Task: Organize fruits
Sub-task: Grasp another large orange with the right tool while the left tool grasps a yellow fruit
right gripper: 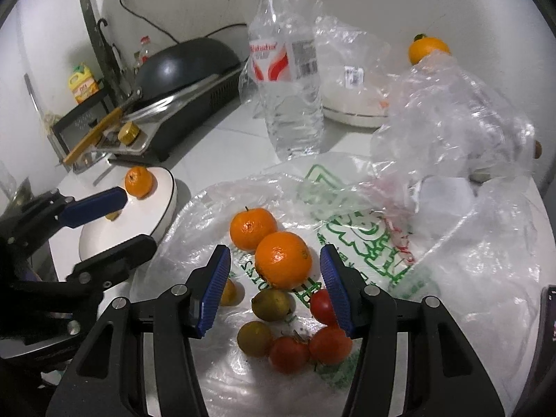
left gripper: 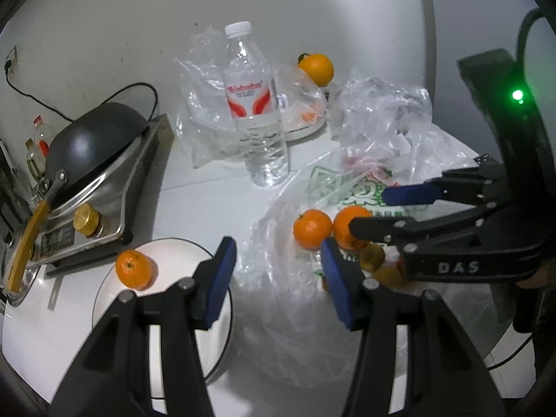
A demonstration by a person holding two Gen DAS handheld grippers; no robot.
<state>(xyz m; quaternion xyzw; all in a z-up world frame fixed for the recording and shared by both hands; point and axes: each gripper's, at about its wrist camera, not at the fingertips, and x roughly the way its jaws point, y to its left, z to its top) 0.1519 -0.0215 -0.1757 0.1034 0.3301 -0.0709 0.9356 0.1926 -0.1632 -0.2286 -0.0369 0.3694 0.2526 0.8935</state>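
Two oranges (right gripper: 283, 259) (right gripper: 252, 227) lie on a flattened plastic bag (right gripper: 365, 243), with several small green-yellow fruits (right gripper: 272, 304) and red tomatoes (right gripper: 290, 354) nearer me. My right gripper (right gripper: 276, 281) is open, its pads either side of the nearer orange, not touching. It also shows in the left wrist view (left gripper: 368, 212). My left gripper (left gripper: 278, 278) is open and empty, between a white plate (left gripper: 180, 253) holding one orange (left gripper: 133, 269) and the bag. Another orange (left gripper: 316, 67) sits at the back.
A water bottle (left gripper: 257, 104) stands mid-table. A gas stove with an upturned black wok (left gripper: 93, 142) is at the left. A second white plate (right gripper: 351, 111) under crumpled clear bags (right gripper: 451, 114) is at the back.
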